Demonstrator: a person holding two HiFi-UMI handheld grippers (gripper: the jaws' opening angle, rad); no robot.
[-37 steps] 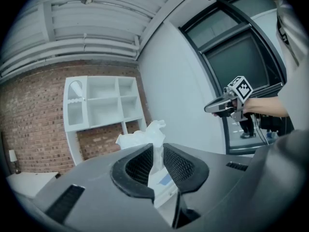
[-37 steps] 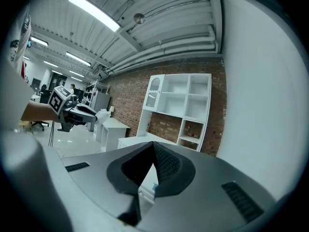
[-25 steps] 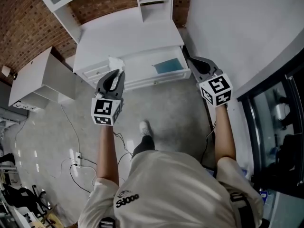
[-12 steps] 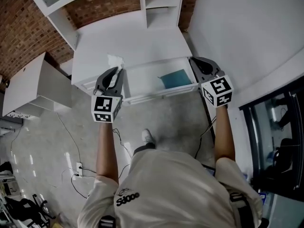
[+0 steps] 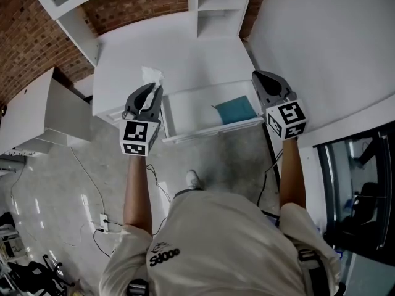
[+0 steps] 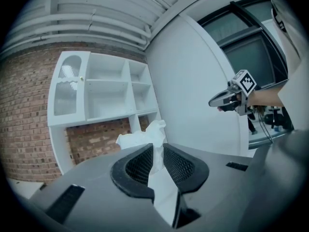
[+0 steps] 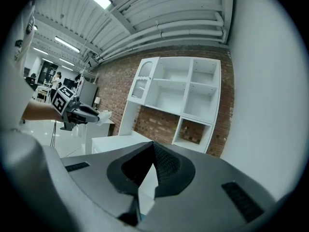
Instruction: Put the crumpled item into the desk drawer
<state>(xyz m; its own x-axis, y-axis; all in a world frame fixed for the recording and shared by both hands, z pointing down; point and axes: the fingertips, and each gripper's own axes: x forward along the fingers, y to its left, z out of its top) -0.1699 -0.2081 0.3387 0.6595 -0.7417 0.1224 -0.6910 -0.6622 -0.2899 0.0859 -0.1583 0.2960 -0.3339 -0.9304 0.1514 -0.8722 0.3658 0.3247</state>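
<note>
Paper, that's the headline: the crumpled paper (image 6: 142, 139) is white and bunched, and it's caught between the jaws of my left gripper (image 6: 155, 149). The jaws are part-way closed, with both ribbed pads pressing on it. A puffy wad sticks out past the tips, and a flat strip runs back down the slot between the pads.

From the head view, that wad hangs over the front left part of the white desk (image 5: 166, 48). It's just beside the left end of the drawer (image 5: 210, 131). The drawer stands pulled out towards me, white inside, and a teal item (image 5: 236, 110) lies flat in its right half. The paper is not in the drawer, it's up in the grip just to the left of it.

Over on the other side, my right gripper (image 5: 261, 79) hovers at the drawer's right end, by the desk's right corner. Its own view shows the jaw tips meeting and nothing held between them, only a narrow wedge of white showing lower down between the pads.

Both arms reach forward, the marker cubes facing up at me. Behind the desk top rises a white shelf unit (image 5: 216, 5) against a brick wall (image 5: 37, 36). Below, my shoe (image 5: 192, 179) is planted on the grey floor (image 5: 74, 184) in front of the drawer.
</note>
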